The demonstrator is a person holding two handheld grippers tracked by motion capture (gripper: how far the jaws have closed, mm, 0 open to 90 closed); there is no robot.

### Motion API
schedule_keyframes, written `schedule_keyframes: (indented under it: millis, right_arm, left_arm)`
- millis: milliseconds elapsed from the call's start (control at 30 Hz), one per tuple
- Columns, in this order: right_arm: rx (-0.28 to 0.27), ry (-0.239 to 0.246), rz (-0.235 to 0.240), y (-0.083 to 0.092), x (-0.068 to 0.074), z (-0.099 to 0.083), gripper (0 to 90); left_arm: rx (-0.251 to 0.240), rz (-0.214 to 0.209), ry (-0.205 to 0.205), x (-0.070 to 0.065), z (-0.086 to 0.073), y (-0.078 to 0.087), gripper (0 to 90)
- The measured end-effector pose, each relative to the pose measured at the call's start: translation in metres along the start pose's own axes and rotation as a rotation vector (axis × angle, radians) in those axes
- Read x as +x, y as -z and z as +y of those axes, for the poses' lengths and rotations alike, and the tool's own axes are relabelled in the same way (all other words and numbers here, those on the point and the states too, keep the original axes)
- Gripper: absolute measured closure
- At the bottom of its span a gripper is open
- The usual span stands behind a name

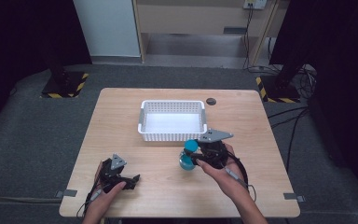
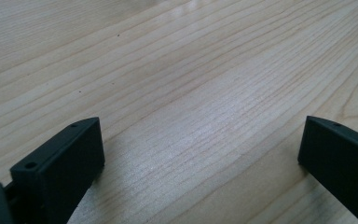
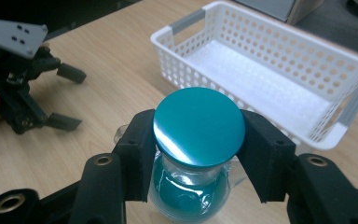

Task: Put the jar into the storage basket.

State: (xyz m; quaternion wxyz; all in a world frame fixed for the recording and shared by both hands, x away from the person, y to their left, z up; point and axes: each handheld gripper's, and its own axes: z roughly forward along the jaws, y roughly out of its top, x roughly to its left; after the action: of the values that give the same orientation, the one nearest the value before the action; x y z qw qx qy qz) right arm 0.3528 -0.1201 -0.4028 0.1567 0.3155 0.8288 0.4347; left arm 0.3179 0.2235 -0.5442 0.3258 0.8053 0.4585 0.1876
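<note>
Teal-lidded hourglass (image 3: 196,154), upright, clamped between right gripper (image 3: 196,156) fingers, just beside white basket (image 1: 172,135) front wall; left gripper (image 1: 127,179) fingers spread wide, empty, farther from basket.

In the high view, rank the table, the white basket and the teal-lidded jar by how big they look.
1. Table, largest.
2. White basket.
3. Teal-lidded jar, smallest, gripped by the right tool.
</note>
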Motion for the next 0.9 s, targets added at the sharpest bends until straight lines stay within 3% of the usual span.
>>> schedule_keyframes:
  millis: [167,533,900]
  right_arm:
    - [-0.008,0.017,-0.013,0.0,-0.004,0.02,48.3]
    - [-0.025,0.008,-0.039,-0.005,-0.019,0.056,48.4]
    - [-0.026,-0.023,-0.084,-0.028,-0.045,0.087,48.4]
  left_arm:
    - [0.0,0.0,0.0,0.0,0.0,0.0,0.0]
    - [0.0,0.0,0.0,0.0,0.0,0.0,0.0]
    - [0.0,0.0,0.0,0.0,0.0,0.0,0.0]
